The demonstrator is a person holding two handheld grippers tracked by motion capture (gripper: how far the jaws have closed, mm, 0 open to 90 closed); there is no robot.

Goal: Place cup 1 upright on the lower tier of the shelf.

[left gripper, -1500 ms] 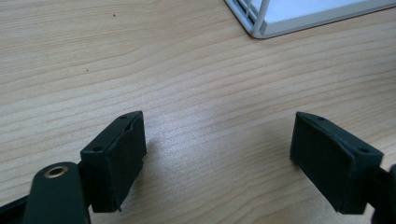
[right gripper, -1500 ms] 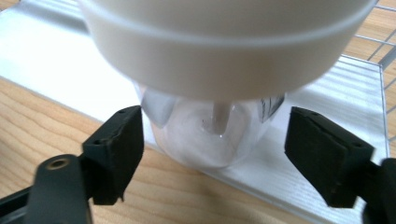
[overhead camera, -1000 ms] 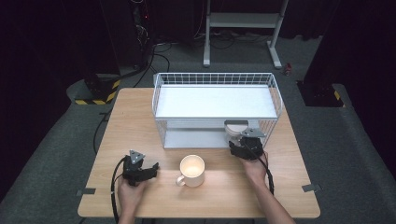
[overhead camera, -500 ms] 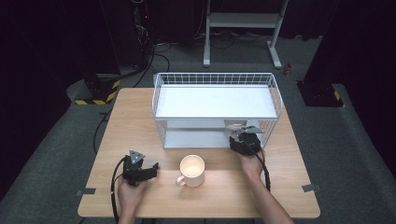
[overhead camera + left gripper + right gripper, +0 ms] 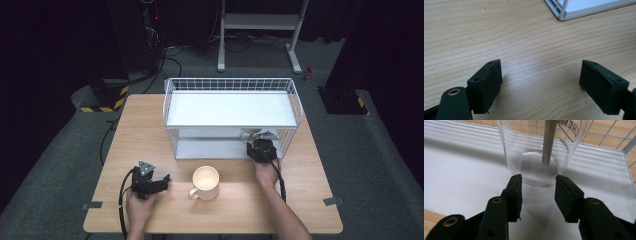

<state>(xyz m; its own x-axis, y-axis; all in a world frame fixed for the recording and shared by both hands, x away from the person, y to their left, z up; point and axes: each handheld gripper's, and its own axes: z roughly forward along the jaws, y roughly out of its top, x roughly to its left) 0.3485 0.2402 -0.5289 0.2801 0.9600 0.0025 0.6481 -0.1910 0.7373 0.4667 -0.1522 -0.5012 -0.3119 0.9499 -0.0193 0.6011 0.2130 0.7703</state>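
The right gripper (image 5: 256,142) has been easing forward into the white wire rack's (image 5: 230,107) lower shelf, its jaws closing as it goes; they are now pinching the base of the clear plastic cup (image 5: 541,157) directly ahead, with a wooden stick (image 5: 548,141) standing inside. The grip is sitting low, so drawing it out slowly and upright is looking wise. The left gripper (image 5: 150,182) is resting spread over bare table (image 5: 529,45), the cream ceramic mug (image 5: 206,182) just beside it
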